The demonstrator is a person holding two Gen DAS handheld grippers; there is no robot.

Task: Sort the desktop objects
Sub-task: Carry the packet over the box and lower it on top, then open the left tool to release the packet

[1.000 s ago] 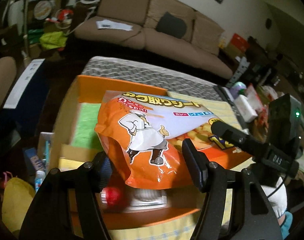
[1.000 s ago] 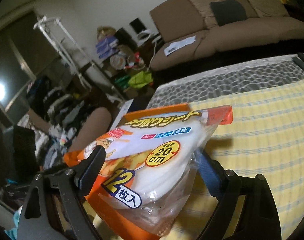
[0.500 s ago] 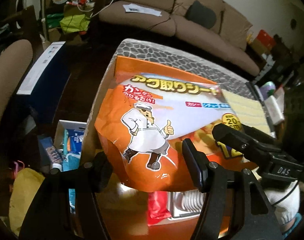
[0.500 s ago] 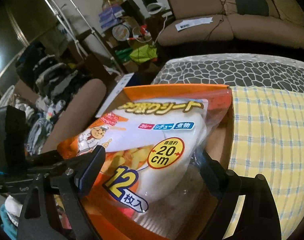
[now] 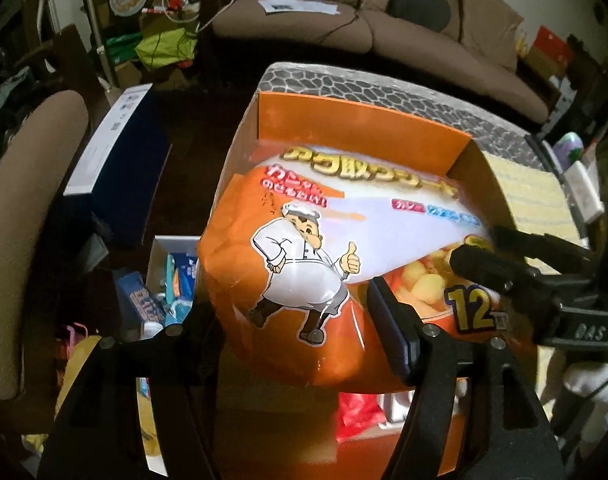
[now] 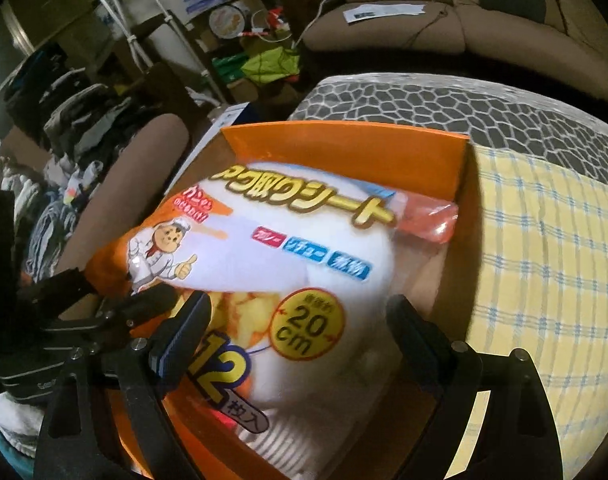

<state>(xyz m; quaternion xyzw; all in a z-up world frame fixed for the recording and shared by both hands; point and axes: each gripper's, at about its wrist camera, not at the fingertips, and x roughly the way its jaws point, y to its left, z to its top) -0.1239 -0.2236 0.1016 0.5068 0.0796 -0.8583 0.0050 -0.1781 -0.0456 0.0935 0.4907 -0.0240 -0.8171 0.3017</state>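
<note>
An orange and white packet of cooking sheets (image 5: 336,248) with a chef picture is held by both grippers over an orange cardboard box (image 5: 360,124). My left gripper (image 5: 291,320) is shut on the packet's left end. My right gripper (image 6: 299,336) is shut on its right end (image 6: 295,264). The packet's far end dips into the box (image 6: 344,140). The right gripper's fingers (image 5: 500,268) show in the left wrist view, and the left gripper's fingers (image 6: 143,300) in the right wrist view. Under the packet lie a red item (image 5: 356,412) and white ribbed things (image 6: 271,440).
The box stands on a table with a yellow checked cloth (image 6: 544,264) and a grey patterned mat (image 6: 444,108). A brown sofa (image 5: 384,28) is behind. A chair back (image 5: 27,208), a blue box (image 5: 119,160) and floor clutter lie left of the table.
Both grippers have carried the packet forward and down, from above the table into the mouth of the orange box. The grip on both ends is unchanged.
</note>
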